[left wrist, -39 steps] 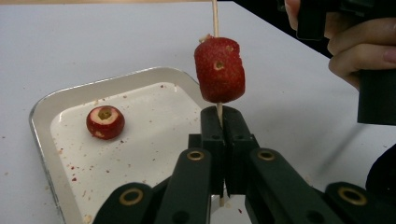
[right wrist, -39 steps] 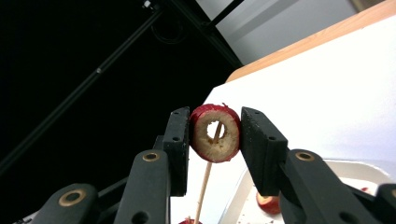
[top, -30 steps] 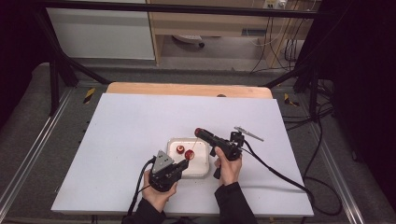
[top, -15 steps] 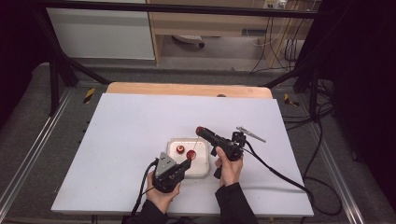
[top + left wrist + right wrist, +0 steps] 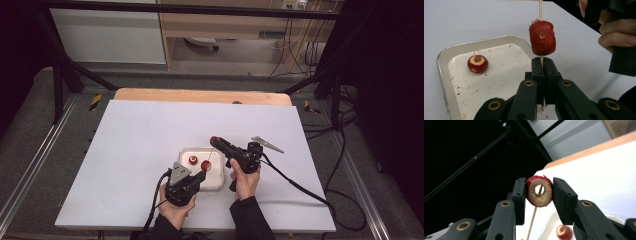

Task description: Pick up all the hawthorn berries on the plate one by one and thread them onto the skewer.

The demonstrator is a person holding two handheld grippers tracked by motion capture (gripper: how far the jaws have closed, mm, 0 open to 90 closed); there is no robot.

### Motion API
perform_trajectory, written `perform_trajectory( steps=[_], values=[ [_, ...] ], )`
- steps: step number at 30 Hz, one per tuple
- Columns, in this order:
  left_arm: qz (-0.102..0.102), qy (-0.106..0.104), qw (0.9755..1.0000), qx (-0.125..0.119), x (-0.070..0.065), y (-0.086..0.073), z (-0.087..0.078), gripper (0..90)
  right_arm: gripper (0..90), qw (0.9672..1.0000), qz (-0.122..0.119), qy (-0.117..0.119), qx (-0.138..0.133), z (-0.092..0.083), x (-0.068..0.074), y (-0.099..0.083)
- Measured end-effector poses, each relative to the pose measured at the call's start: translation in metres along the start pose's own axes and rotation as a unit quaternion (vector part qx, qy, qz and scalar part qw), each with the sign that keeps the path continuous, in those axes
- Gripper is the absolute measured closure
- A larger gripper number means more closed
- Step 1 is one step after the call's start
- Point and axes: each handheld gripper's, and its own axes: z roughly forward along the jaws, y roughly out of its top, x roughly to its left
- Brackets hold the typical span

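Left claw (image 5: 541,67) clamps skewer (image 5: 540,10) upright over tray (image 5: 442,56), one fruit (image 5: 542,37) threaded | right claw (image 5: 539,192) grips cored fruit (image 5: 539,191) above tray | third fruit (image 5: 477,63) on tray

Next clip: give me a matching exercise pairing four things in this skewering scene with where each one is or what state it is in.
Things:
1. left tool
2. right tool
3. loose red fruit
4. skewer

States:
A. lying in the white tray
B. shut on a cored fruit ring
C. already carrying one red fruit
D. shut on the skewer's lower end

Pairs: 1-D, 2-B, 3-A, 4-C
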Motion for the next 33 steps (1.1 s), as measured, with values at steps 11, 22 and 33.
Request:
perform_trajectory(
  steps=[11,22,33],
  values=[
    [-0.004,-0.012,0.9998,0.012,0.006,0.009,0.013,88.5,64.8,0.9992,-0.016,-0.008,0.036,-0.001,0.003,-0.013],
    [0.009,-0.023,0.9995,0.020,0.017,0.008,0.009,88.4,62.9,0.9979,-0.023,-0.005,0.060,-0.001,0.002,-0.019],
    [0.057,-0.024,0.9965,0.056,0.051,-0.001,-0.016,88.3,21.7,0.9855,-0.115,-0.051,0.114,-0.014,0.001,-0.001]
  ],
)
